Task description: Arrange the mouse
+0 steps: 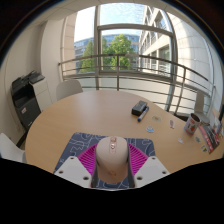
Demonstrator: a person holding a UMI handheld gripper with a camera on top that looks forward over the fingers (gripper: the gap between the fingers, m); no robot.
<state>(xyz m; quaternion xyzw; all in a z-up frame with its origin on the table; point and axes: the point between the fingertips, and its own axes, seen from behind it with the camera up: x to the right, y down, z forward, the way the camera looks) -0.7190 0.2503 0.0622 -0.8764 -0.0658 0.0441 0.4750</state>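
A large round light-wood table [95,115] fills the middle ground, its far edge curving before tall windows [120,45] and a metal railing [130,68], with broad bare tabletop stretching ahead of the gripper. A dark patterned mouse mat [72,150] lies at the near edge, while a small black box [140,108] sits well beyond and small clutter [198,125] gathers at the table's right edge. The gripper [112,168] has its pink pads [88,162] pressed against both sides of a beige rounded computer mouse [113,160], clamped between the fingers over the mat.
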